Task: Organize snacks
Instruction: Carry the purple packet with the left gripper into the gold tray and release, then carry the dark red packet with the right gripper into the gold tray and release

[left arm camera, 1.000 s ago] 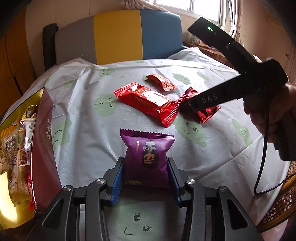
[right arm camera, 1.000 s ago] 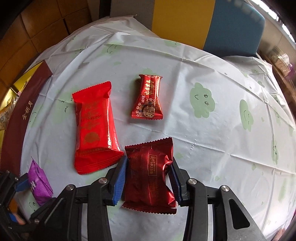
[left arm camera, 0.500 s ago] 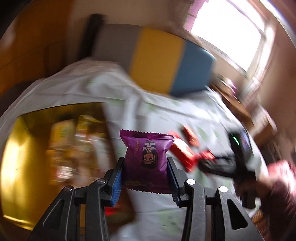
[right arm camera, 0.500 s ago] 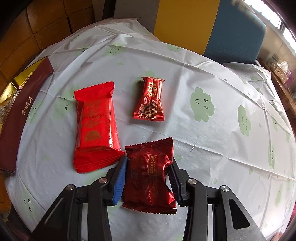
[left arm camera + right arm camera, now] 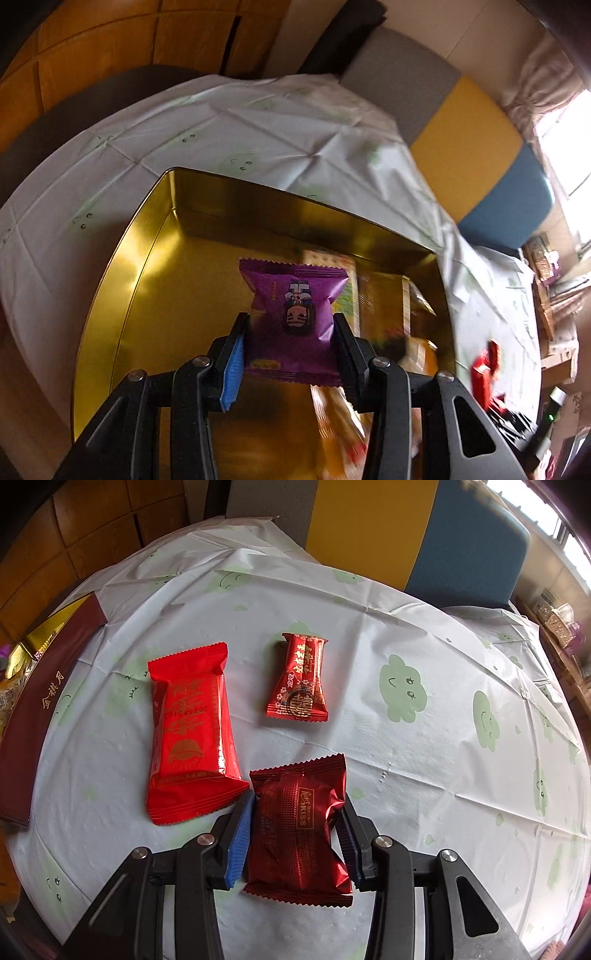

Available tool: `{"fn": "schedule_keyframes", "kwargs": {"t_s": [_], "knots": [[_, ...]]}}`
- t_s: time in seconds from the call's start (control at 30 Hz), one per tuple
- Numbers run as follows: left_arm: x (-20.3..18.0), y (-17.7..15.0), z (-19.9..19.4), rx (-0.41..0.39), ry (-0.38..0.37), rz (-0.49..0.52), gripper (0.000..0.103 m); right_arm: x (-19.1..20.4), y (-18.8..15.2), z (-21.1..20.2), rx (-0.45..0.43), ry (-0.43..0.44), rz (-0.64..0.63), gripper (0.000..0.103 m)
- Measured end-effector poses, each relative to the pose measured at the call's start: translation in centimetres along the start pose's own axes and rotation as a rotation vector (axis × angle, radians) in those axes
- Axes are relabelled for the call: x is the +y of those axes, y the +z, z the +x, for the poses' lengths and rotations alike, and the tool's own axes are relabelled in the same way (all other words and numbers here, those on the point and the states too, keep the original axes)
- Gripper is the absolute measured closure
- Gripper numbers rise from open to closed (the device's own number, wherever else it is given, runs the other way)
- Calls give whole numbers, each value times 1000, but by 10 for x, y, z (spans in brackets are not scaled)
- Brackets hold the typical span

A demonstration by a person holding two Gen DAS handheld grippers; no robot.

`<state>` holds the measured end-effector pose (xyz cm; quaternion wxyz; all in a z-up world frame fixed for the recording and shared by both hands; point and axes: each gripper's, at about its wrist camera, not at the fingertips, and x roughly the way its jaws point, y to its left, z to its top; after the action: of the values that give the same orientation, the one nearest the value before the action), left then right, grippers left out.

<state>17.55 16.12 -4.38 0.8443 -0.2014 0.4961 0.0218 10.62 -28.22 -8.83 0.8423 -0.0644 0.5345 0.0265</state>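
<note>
Purple snack packet (image 5: 295,314) clamped upright in left gripper (image 5: 291,354), hanging directly above bare floor of gold tin (image 5: 155,236), other snacks (image 5: 384,288) lying just right. Dark red packet (image 5: 299,830) pinched across its short sides by right gripper (image 5: 297,840), low over tablecloth (image 5: 406,775), long axis pointing away; tin's maroon wall (image 5: 33,716) far left, so left hand nearer.
</note>
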Motion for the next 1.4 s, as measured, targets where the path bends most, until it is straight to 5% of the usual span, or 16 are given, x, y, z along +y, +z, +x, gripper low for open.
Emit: {"fn": "schedule_keyframes", "kwargs": {"t_s": [0.27,0.4,0.57,0.8,1.4], "knots": [[6,22,38,28,66,-1,56,0,0,0,0,2,3,60],[11,25,38,4,50,-31,33,0,0,0,0,2,3,60],[8,16,12,-52,76,-15,33,0,0,0,-1,-1,-1,60],[-23,-33,-52,-212,130,137,33,1,0,-1,-4,-11,-9,60],[-46,-116,-88,-229,150,236,33,6,-3,-2,-22,-34,-26,60]]}}
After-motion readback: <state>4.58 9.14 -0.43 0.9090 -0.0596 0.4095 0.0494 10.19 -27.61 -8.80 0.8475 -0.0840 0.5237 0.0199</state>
